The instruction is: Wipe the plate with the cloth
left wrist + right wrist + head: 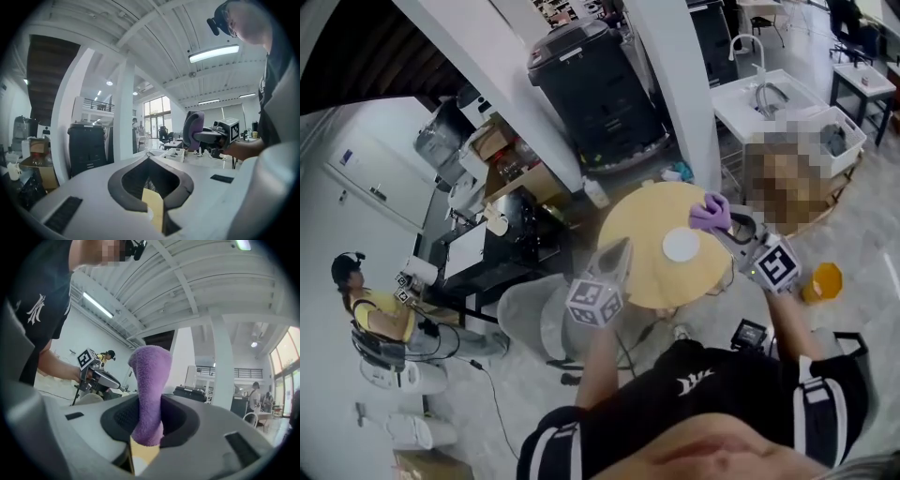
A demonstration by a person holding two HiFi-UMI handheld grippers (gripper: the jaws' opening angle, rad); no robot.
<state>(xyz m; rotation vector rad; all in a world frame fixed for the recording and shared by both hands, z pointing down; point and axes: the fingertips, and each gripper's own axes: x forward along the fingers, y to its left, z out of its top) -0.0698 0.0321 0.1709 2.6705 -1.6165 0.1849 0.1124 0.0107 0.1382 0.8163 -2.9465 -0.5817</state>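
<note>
The right gripper [727, 225] pinches the soft, limp cloth [711, 213] near the plate's [682, 246] far right edge. The left gripper [619, 253] is closed on nothing. The plate, on the table [633, 253], looks light, hard and slippery, and is likely best steadied at its rim.

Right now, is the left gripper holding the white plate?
No, the left gripper is shut on nothing, and the white plate lies on the round table.
</note>
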